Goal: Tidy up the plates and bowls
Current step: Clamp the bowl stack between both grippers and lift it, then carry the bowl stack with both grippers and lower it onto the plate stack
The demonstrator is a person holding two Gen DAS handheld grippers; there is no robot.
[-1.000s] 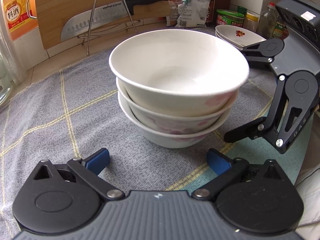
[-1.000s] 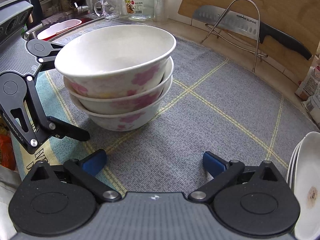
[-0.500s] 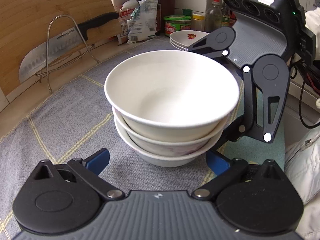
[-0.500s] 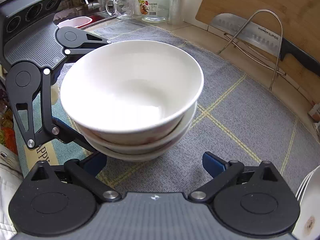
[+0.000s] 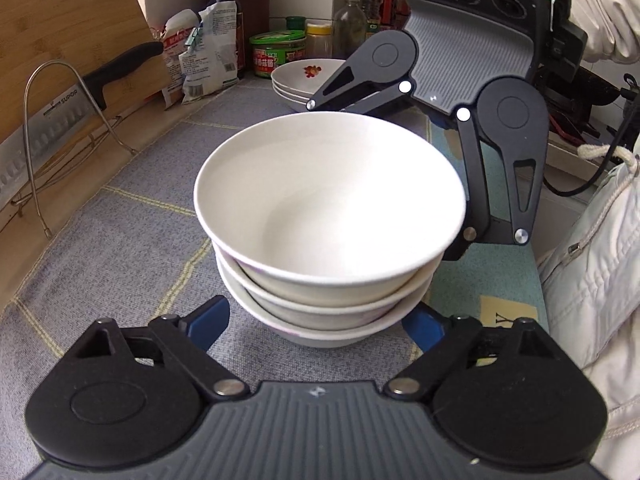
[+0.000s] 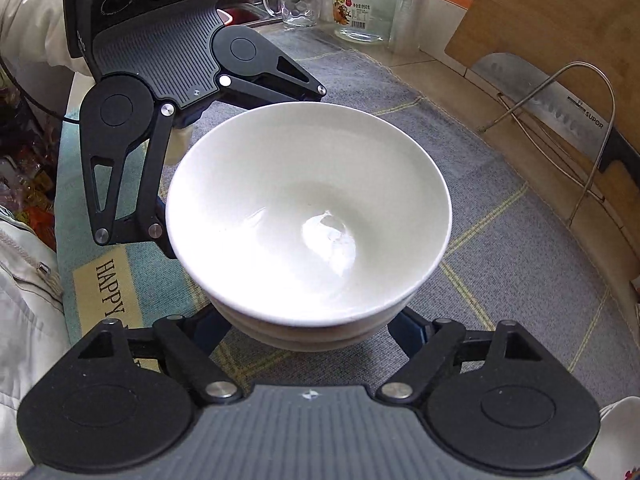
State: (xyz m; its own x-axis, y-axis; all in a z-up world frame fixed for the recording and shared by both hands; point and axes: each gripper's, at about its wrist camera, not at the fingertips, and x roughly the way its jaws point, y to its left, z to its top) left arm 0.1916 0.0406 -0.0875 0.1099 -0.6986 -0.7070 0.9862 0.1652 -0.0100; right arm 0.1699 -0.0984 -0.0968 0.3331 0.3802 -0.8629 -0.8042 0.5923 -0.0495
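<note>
A stack of three white bowls with pink flowers stands on the grey mat; it also shows in the right wrist view. My left gripper is open, its blue fingertips either side of the bottom bowl. My right gripper is open on the opposite side, its fingertips flanking the stack's base. Whether the pads touch the bowl is hidden. A stack of white plates with a red motif sits at the back.
A cleaver leans in a wire rack against a wooden board. Jars and bottles stand at the back. A glass mug and jar stand near the sink. A plate edge lies right.
Both grippers have closed in on the bowl stack from opposite sides and risen to look down into it; their fingertips now flank its base. The bowls have not moved.
</note>
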